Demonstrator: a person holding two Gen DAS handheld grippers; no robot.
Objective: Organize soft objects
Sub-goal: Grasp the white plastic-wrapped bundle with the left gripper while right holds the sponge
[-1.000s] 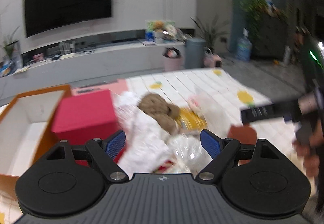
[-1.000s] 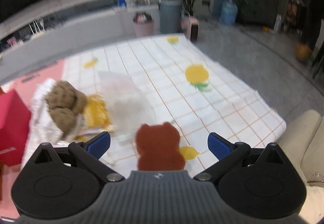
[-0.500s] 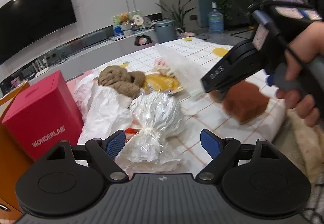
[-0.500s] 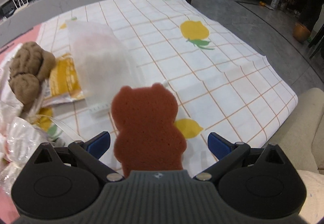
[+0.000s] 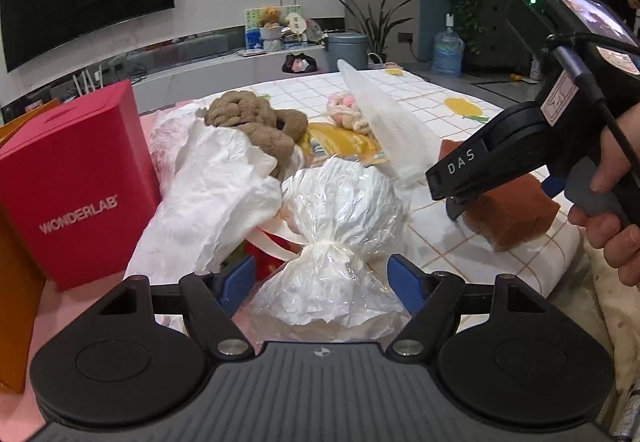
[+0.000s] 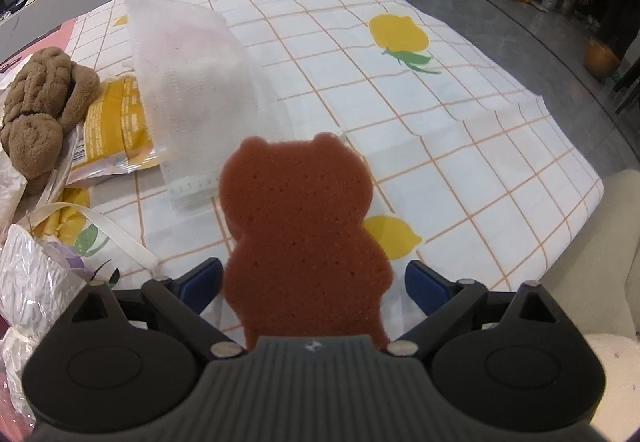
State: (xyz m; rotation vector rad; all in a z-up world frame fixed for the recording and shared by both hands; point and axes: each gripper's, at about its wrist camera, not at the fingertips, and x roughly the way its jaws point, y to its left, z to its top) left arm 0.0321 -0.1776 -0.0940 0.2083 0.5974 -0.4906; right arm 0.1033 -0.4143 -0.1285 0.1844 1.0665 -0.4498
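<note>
Nothing looks sorted yet. From the left: the red box (image 5: 76, 182), the brown plush (image 5: 256, 122) and the tied plastic bag (image 5: 332, 226) between the closing left tongs (image 5: 320, 278), untouched. The bear sponge (image 6: 300, 226) lies on the desk (image 6: 460, 130) between the closing right tongs (image 6: 314, 282), not yet clamped.

A rust-brown bear-shaped sponge (image 6: 298, 230) was seen on a white cloth (image 6: 460, 146) checked in orange, printed with yellow lemons.
</note>
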